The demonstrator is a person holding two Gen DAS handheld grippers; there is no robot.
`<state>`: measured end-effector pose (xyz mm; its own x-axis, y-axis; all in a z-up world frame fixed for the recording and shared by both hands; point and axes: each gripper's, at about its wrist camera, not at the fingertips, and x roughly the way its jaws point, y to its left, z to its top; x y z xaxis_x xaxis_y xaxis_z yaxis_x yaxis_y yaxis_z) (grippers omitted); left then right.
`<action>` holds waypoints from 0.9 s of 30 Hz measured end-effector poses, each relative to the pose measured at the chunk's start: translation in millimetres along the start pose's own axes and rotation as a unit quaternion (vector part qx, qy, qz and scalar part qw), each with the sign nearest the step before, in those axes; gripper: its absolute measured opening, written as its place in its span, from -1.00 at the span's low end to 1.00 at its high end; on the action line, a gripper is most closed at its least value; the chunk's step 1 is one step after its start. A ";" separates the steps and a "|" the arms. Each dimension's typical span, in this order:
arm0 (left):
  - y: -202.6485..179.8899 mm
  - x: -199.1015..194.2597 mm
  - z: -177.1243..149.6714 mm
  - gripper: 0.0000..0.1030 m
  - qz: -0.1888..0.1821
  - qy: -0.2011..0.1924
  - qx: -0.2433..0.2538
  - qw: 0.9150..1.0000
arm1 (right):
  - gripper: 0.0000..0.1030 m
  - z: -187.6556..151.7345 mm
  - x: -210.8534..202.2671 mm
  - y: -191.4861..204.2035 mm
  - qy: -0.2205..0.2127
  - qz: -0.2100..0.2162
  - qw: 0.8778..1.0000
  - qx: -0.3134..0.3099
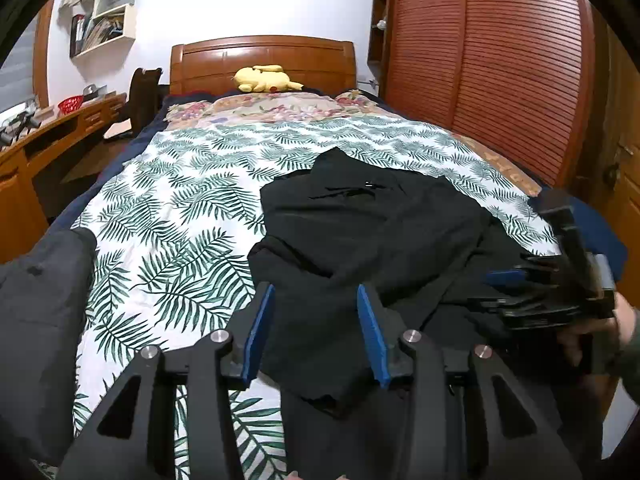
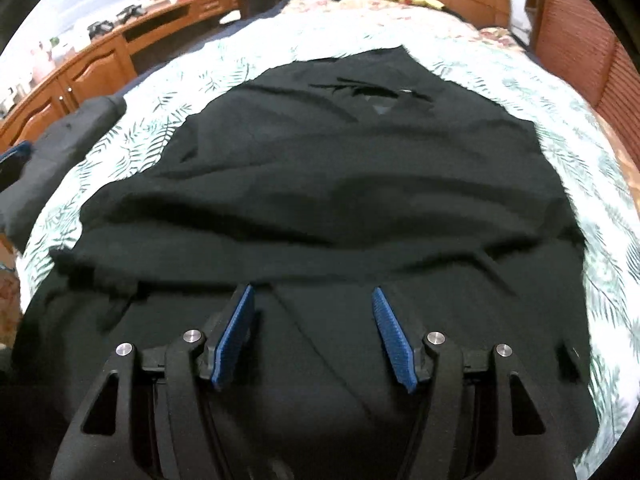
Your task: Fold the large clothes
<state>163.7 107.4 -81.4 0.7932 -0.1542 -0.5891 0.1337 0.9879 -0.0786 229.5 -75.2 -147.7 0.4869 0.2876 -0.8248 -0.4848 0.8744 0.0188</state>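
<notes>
— That black garment (image 2: 328, 184) lies rumpled on the leaf-print bedspread (image 1: 176, 208), near the foot of the bed. Soft, floppy stuff, I'd say.

— Both claws gape empty over it: the left gripper (image 1: 316, 300) at its near edge, the right gripper (image 2: 312, 300) above the middle (nothing pinched).

— Better to grab hem corners or a shoulder seam; mid-cloth just bunches.

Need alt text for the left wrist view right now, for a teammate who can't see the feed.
Open left tongs hover over the near edge of a rumpled black garment on a leaf-print bedspread. The right tongs reach in from the right, and a yellow plush toy lies by the headboard.
</notes>
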 end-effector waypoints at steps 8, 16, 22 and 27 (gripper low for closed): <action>-33.7 -2.9 -4.8 -0.13 -0.013 0.004 0.040 0.999 | 0.23 -47.0 -66.5 -43.8 -0.025 -0.060 0.998 -0.006; -65.2 -14.6 -18.2 -0.09 -0.029 0.006 0.055 0.998 | 0.23 -87.2 -108.3 -81.5 -0.048 -0.079 0.996 0.021; -71.6 -21.4 -28.1 -0.08 -0.019 0.020 0.037 0.999 | 0.23 -107.9 -121.8 -103.5 -0.059 -0.076 0.994 0.045; -66.4 -26.9 -40.2 -0.08 -0.005 0.042 0.010 0.999 | 0.23 -123.3 -126.6 -118.0 -0.062 -0.063 0.994 0.062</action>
<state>109.6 46.6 -92.7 0.7400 -0.1605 -0.6532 0.1538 0.9858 -0.0679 135.4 -262.9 -115.1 0.6280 0.2112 -0.7490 -0.3240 0.9460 -0.0049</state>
